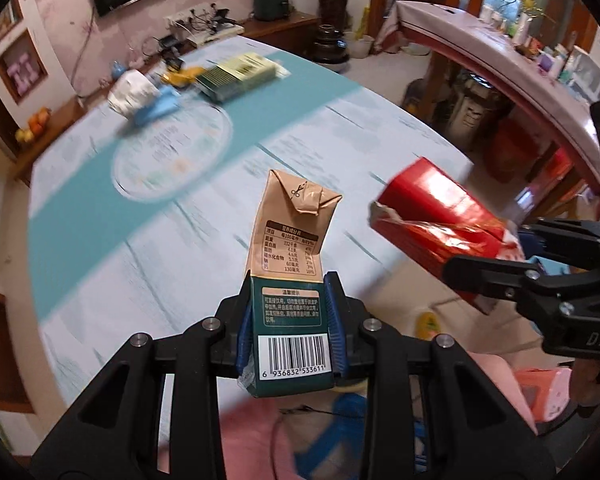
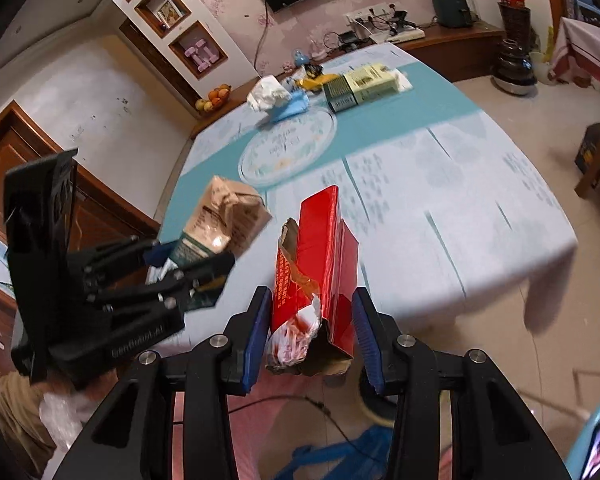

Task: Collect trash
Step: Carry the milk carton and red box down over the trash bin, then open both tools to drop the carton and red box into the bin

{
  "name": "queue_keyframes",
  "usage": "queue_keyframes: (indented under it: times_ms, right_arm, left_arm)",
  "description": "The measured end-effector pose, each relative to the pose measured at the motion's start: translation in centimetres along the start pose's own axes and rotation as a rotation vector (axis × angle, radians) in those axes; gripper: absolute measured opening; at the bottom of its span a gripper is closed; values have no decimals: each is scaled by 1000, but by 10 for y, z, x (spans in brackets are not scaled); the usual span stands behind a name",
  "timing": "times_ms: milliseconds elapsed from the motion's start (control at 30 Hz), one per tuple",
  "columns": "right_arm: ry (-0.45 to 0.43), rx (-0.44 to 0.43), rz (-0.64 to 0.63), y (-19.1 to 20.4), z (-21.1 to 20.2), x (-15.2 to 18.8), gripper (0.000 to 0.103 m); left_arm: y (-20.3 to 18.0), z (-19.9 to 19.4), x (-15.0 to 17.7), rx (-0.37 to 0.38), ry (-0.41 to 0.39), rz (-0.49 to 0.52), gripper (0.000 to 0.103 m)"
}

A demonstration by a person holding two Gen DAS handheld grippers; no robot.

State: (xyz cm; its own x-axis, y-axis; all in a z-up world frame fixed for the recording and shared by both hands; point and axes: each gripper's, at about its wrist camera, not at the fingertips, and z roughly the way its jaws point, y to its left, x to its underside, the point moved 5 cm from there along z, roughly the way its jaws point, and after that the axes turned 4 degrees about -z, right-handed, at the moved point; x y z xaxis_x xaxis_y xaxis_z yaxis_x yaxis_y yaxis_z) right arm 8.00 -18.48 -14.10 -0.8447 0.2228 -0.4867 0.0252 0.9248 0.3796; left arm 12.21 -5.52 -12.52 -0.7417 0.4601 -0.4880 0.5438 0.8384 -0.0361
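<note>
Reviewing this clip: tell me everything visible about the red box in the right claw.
The red box is a glossy, long cardboard carton, creased and dented. Its near end is torn open, showing brown inner board and ragged red-and-white wrapping. It points away from the camera, lifted off the table. The right claw pinches its torn end between blue pads. Nothing else touches it; the left claw's carton is apart.

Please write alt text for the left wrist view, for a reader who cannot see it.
The left claw grips a brown and green drink carton above a table with a light blue cloth. At right, the right claw holds a torn red box. More trash lies at the table's far end.
</note>
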Motion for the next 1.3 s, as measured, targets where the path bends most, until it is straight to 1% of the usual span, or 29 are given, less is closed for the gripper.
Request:
queue_keyframes:
  times_ms: [67, 133, 233, 333, 433, 533, 633, 733, 800, 933, 967, 1067, 1133, 1200, 1233, 1267, 1300]
  right_arm:
    - [10, 8, 14, -4, -10, 24, 41]
    - [22, 18, 31, -10, -17, 51, 41]
    - [50, 33, 66, -23, -19, 92, 41]
    - [89, 60, 113, -44, -8, 132, 41]
    - [137, 79, 170, -68, 10, 167, 41]
    - [191, 106, 200, -89, 34, 196, 41]
    - [234, 104, 238, -106, 59, 218, 41]
    - [269, 108, 278, -120, 84, 234, 41]
    - [285, 90, 329, -129, 104, 242, 41]
    - [313, 85, 376, -140, 138, 251, 41]
    - [321, 83, 387, -142, 146, 253, 41]
    - [336, 84, 402, -146, 174, 246, 42]
    - [340, 90, 414, -150, 184, 247, 44]
    - [346, 78, 438, -156, 194, 247, 45]
    - [343, 82, 444, -158, 197, 247, 45]
    - [341, 85, 444, -161, 202, 244, 46]
    - [338, 89, 443, -164, 205, 243, 49]
  left_arm:
    - [-18, -1, 24, 48, 13, -22, 28]
    - [-33, 2, 46, 79, 31, -38, 28]
    - [-56, 11, 80, 128, 67, -34, 28]
    - [-72, 27, 106, 121, 102, -3, 28]
    - [-84, 50, 133, 127, 141, 3, 28]
    - [-88, 76, 149, 122, 184, 6, 28]
    - [-95, 105, 165, 114, 217, 30, 28]
    - [-99, 130, 175, 111, 242, 45, 28]
    - [-101, 149, 182, 95, 253, 60, 28]
    - [-105, 178, 195, 74, 271, 75, 28]
    - [-103, 186, 193, 72, 273, 78, 28]
    - [-102, 199, 202, 53, 273, 74, 28]
    - [-100, 206, 204, 48, 279, 60, 29]
    - [-95, 209, 204, 73, 291, 32, 29]
    - [-92, 211, 200, 79, 295, 23, 31]
    - [-90, 212, 197, 84, 298, 18, 37]
    - [-89, 212, 197, 84, 297, 13, 40]
